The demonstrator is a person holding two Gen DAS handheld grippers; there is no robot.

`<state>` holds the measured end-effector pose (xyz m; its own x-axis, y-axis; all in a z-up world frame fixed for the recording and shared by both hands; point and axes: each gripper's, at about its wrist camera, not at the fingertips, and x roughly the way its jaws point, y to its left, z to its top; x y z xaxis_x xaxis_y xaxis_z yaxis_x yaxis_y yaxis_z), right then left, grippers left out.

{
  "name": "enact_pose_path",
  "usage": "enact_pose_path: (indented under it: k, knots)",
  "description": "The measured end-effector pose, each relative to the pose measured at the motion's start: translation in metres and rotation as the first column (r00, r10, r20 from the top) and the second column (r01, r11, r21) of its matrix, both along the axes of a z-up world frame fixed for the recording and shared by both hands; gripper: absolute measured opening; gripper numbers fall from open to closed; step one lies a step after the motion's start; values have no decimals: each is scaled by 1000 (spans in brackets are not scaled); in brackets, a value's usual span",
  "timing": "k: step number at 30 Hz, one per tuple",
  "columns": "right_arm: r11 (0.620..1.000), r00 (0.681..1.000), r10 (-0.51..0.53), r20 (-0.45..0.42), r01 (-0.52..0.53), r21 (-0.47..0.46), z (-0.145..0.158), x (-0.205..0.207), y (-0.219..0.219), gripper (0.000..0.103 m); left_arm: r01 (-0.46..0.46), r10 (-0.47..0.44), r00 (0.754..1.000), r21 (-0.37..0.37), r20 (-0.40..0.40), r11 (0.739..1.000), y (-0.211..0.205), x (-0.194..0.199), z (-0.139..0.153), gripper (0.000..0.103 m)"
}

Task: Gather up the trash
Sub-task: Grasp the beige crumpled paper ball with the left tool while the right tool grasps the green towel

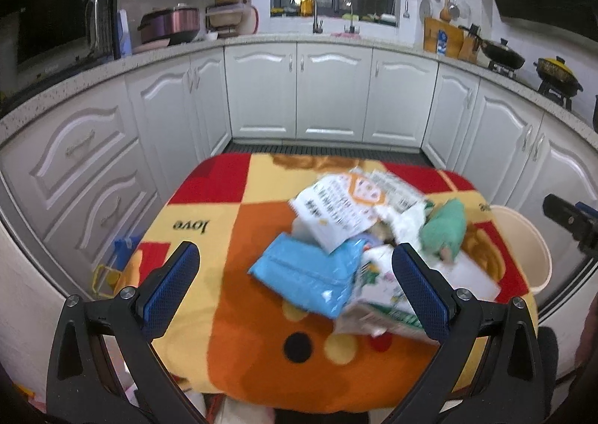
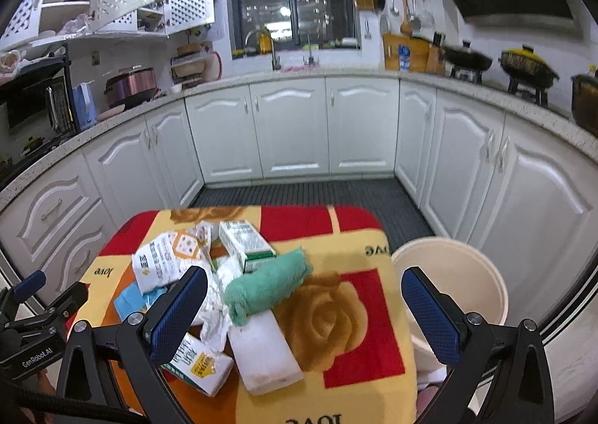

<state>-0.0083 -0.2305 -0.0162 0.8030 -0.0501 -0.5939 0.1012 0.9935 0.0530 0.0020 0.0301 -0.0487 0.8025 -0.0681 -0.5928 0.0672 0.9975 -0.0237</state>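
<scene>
A heap of trash lies on a small table covered by a red, yellow and orange cloth (image 1: pixel 231 312) (image 2: pixel 351 326). It holds a blue packet (image 1: pixel 306 274), a white printed bag (image 1: pixel 336 211) (image 2: pixel 168 255), a green-and-white carton (image 2: pixel 244 242), a rolled green towel (image 1: pixel 444 226) (image 2: pixel 269 282), a white folded cloth (image 2: pixel 261 353) and a small carton (image 2: pixel 198 364). My left gripper (image 1: pixel 295 267) hovers open above the blue packet. My right gripper (image 2: pixel 304 293) is open over the towel and cloth, holding nothing. A cream bucket (image 2: pixel 452 282) (image 1: pixel 523 237) stands right of the table.
White kitchen cabinets (image 1: pixel 329 95) ring the table on three sides, with a dark ribbed floor mat (image 2: pixel 310 192) between. The countertop carries pots, a microwave (image 1: pixel 56 27) and a sink tap. Blue and yellow items (image 1: pixel 112 263) sit on the floor at the table's left.
</scene>
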Motion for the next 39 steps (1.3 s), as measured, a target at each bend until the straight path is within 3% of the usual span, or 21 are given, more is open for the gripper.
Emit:
enact_pose_path:
  k: [6,15,19,25,31,39]
  knots:
    - [1000,998,1,-68,-3,-31,-16,9,-3,103,-14,14,997,-1,-74,1000,24,8,-22,102]
    - [987,968,162,-190,-162,18,-44,32,13,103,-13,10,987,-19,-159,1000,42,26,-49,102]
    - [984,964,178,-199,-170,60,-55,43,10,103,-16,4,979,-59,-205,998,46,40,-57,102]
    - [982,961,175,-214,-155,105,-60,59,-2,103,-9,-4,982,-67,-188,998,41,65,-51,102]
    - [974,954,198,-226,-164,159,-66,81,-5,103,59,-81,980,-125,-179,990,27,105,-39,102]
    - [957,936,231,-267,-168,237,-84,104,-7,103,169,-180,960,-68,-215,983,-8,159,-42,102]
